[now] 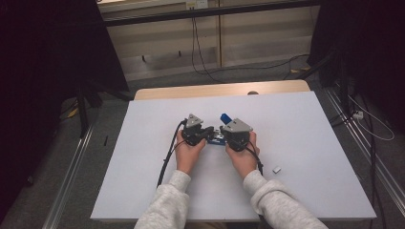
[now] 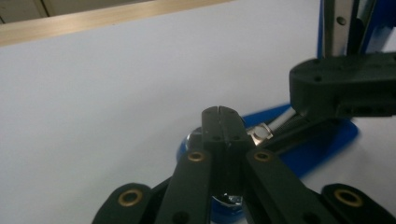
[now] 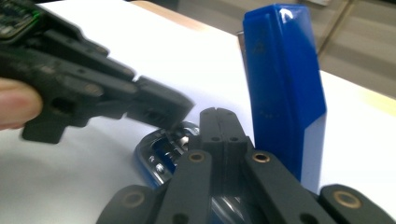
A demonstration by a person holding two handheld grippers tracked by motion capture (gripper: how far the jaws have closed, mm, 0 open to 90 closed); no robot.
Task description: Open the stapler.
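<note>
A blue stapler (image 1: 224,117) lies swung open in the middle of the white table (image 1: 296,143), its top arm (image 3: 285,84) standing upright and its base (image 2: 322,144) flat. My left gripper (image 1: 208,134) is shut, its tips (image 2: 218,111) above the base beside a small metal part (image 2: 261,133). My right gripper (image 1: 223,137) is also shut, its tips (image 3: 219,112) over the metal end of the base (image 3: 156,158), next to the upright arm. The two grippers face each other closely over the stapler. Nothing sits between either pair of jaws.
A small pale object (image 1: 276,169) lies on the table to the right of my right forearm. A wooden edge (image 1: 219,89) runs along the table's far side. Cables (image 1: 168,157) trail back from the grippers toward the person.
</note>
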